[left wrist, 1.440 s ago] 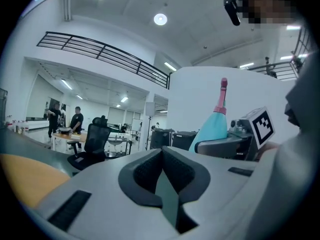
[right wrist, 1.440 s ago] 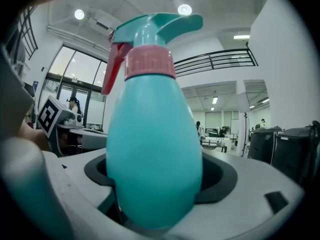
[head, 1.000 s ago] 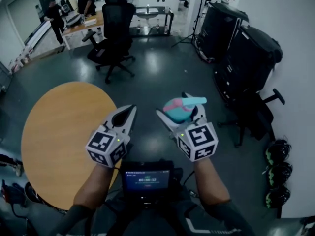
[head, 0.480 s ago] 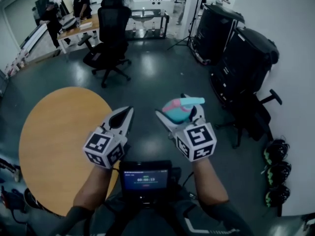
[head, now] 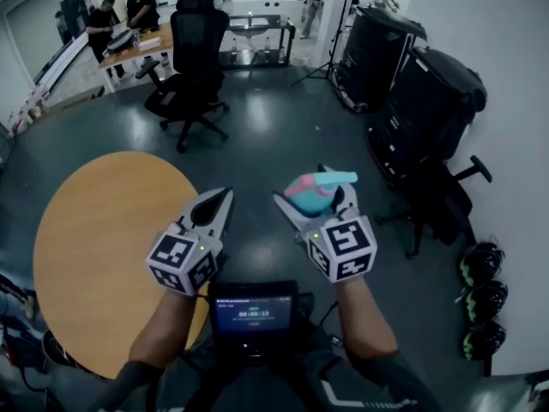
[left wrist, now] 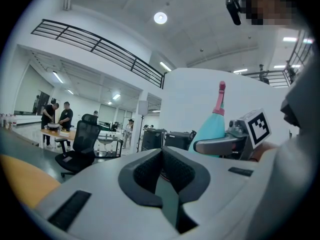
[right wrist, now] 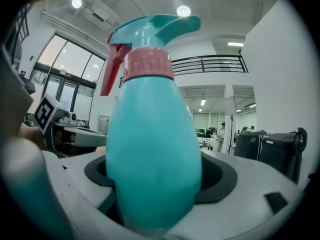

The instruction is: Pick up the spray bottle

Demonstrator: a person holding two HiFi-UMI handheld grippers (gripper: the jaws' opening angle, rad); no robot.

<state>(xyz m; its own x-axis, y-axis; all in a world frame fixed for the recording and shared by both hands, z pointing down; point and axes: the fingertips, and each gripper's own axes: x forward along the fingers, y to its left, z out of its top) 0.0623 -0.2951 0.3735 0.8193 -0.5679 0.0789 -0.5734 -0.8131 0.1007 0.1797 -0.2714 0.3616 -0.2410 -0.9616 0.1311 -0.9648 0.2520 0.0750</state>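
Observation:
A teal spray bottle [right wrist: 152, 144] with a pink collar and a red trigger stands upright between the jaws of my right gripper [head: 313, 200], which is shut on its body. From the head view the bottle [head: 310, 192] shows from above, held in the air over the dark floor. The bottle [left wrist: 212, 130] also appears at the right of the left gripper view, beside the right gripper's marker cube. My left gripper [head: 214, 206] is held level beside the right one, its jaws shut with nothing between them [left wrist: 167, 186].
A round wooden table [head: 103, 239] lies to the left below my hands. Black office chairs [head: 193, 67] stand ahead, another chair and black cases [head: 425, 101] at the right. Several people stand at a desk [head: 129, 41] far back left. A screen [head: 253, 312] sits at my chest.
Both grippers have kept their places, the bottle still held. The head view has shifted slightly, and the people at the back have moved a little.

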